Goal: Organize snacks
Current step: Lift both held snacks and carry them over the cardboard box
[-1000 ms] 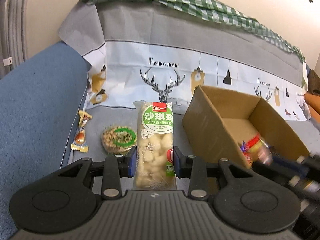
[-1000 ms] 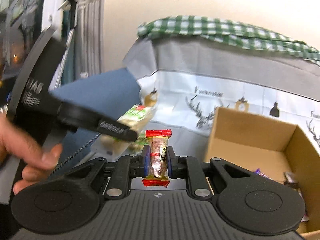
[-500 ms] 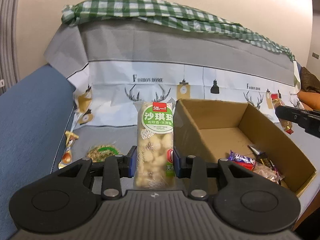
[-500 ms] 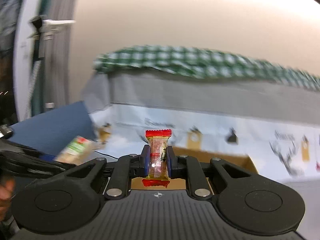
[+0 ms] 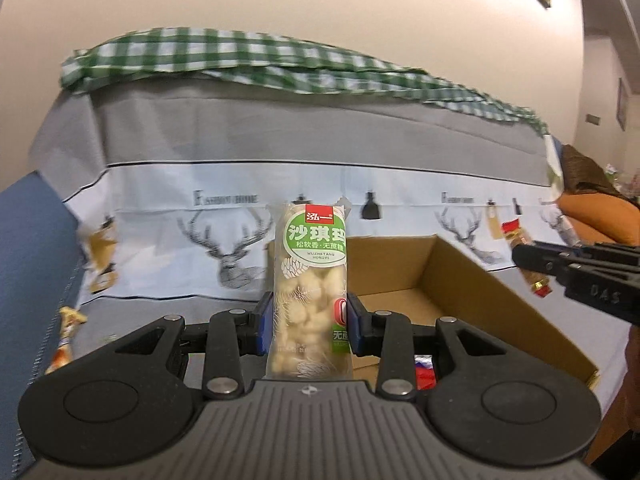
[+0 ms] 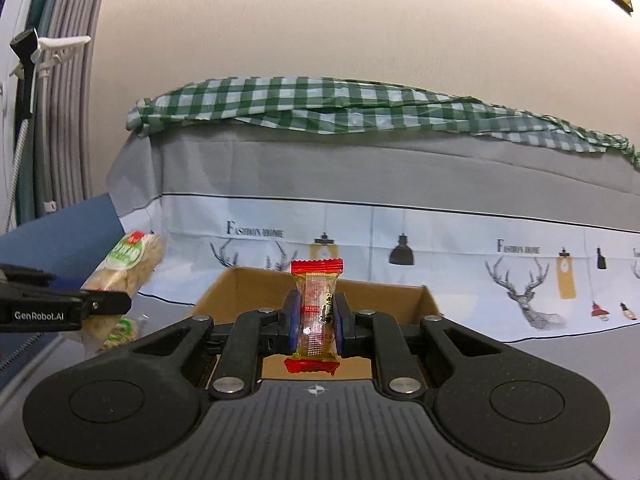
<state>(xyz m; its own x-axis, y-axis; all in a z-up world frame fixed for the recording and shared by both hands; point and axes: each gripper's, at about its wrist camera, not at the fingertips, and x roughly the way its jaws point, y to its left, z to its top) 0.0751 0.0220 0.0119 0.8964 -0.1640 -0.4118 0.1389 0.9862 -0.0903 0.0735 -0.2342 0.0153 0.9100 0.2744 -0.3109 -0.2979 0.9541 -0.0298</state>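
L tongs point(image 5: 308, 330) clamped on sachima pack point(image 5: 310, 280), R tongs point(image 6: 316, 322) on red-ended candy point(image 6: 316, 308), both now swung from sofa over cardboard box point(image 5: 480, 280); drop-off due next.

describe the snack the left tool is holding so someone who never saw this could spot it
Find the open cardboard box on the grey sofa cover. At its near left corner, the left tool clamps a tall clear snack pack upright. Pale puffed pieces and a round green label with a red tab distinguish it from the small red-ended candy in the right tool.
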